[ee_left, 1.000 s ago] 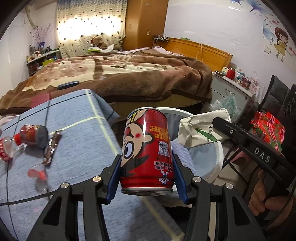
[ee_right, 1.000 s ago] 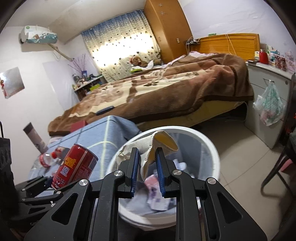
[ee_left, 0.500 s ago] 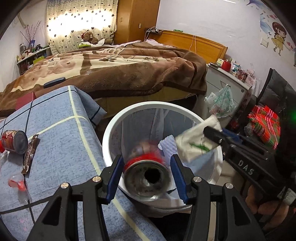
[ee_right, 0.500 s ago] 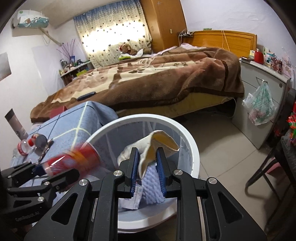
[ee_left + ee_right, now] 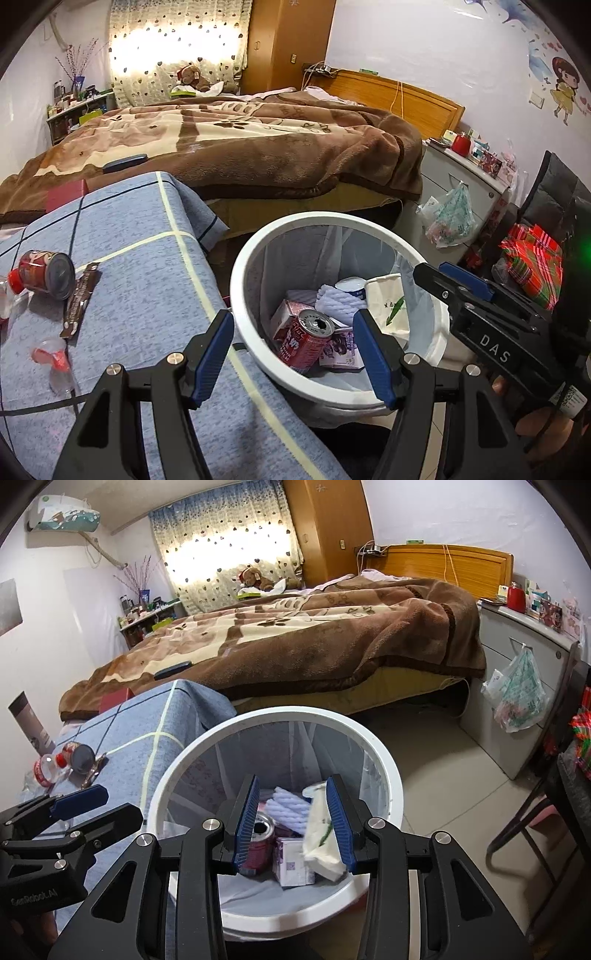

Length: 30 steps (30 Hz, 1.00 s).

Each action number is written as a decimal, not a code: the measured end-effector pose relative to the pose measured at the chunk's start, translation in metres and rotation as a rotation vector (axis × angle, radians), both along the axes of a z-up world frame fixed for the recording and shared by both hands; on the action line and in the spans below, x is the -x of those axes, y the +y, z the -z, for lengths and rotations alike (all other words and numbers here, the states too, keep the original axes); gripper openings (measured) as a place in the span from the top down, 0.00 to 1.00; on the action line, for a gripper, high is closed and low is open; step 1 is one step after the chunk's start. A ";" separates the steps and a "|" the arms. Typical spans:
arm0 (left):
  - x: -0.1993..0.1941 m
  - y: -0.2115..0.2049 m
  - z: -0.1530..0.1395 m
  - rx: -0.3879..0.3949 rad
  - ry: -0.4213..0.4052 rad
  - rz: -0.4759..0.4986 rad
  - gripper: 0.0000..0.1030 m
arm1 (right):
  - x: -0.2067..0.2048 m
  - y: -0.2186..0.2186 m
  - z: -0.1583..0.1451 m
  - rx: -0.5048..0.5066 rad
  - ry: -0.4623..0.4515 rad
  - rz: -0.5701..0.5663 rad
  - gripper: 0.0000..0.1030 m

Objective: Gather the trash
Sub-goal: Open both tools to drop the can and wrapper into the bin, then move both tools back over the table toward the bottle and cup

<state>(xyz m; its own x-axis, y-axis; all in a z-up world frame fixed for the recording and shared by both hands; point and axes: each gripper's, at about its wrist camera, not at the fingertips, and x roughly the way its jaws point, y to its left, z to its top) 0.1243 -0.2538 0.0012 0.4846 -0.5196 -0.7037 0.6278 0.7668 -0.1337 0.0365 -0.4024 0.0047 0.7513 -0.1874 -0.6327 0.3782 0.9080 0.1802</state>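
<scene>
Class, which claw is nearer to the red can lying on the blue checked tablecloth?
Left. The left claw hangs at the tablecloth's edge beside the white bin, open, nearer the red can; the right claw hangs over the bin, farther off.

Red can (image 5: 308, 341) upright-ish in white bin (image 5: 243, 266) w/ tissue pack (image 5: 321, 834), boxes.

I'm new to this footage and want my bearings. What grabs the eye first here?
The white bin beside the blue-clothed table, with a red can lying in it. Both grippers, left and right, hang open above it. Another red can lies on the table.
</scene>
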 end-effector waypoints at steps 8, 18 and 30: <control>0.004 0.023 -0.007 0.013 -0.026 -0.038 0.33 | -0.003 0.014 -0.007 0.000 -0.025 -0.018 0.62; 0.009 0.059 -0.014 0.032 -0.044 -0.087 0.33 | -0.005 0.040 -0.014 0.012 -0.052 -0.065 0.62; 0.011 0.114 -0.015 0.017 -0.081 -0.192 0.33 | -0.013 0.081 -0.018 0.015 -0.066 -0.147 0.62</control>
